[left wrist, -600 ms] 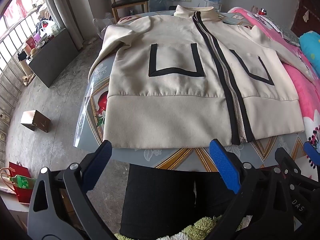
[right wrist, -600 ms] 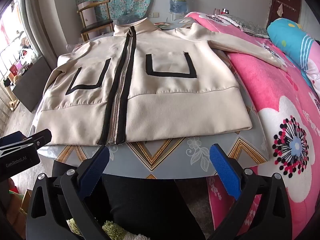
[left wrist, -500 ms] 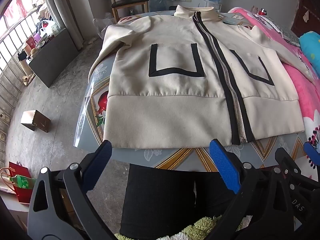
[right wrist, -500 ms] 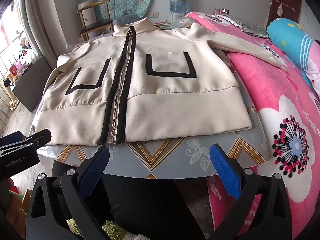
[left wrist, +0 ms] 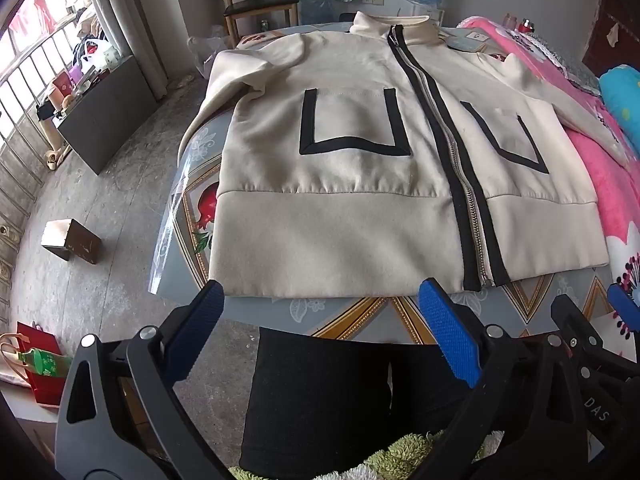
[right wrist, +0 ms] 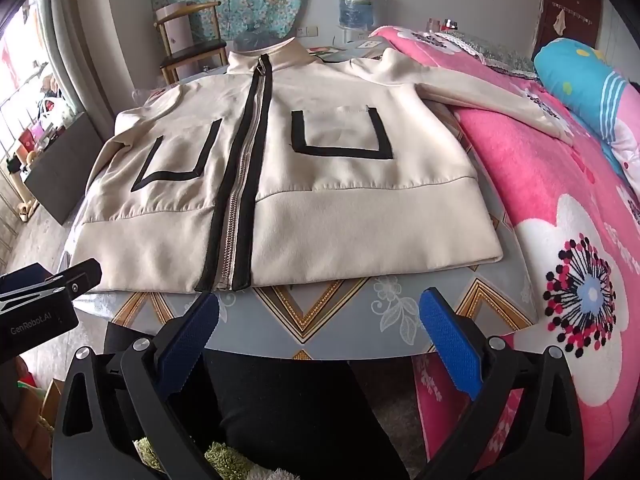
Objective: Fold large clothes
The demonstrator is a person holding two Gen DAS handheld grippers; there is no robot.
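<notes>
A cream zip-up jacket (left wrist: 360, 208) with black zipper trim and two black-outlined pockets lies flat, front up, on the round patterned table (left wrist: 360, 314); it also shows in the right wrist view (right wrist: 320, 220). Its left sleeve hangs over the table's left edge; its right sleeve (right wrist: 488, 92) stretches onto the pink bed. My left gripper (left wrist: 320, 328) is open and empty, held just short of the hem. My right gripper (right wrist: 318, 330) is open and empty, also short of the table's near edge (right wrist: 312, 332).
A pink flowered blanket (right wrist: 568, 240) covers the bed on the right. A wooden chair (left wrist: 260, 4) and a water jug (right wrist: 356, 0) stand behind the table. A small brown box (left wrist: 72, 240) and a red bag (left wrist: 36, 364) lie on the floor at left.
</notes>
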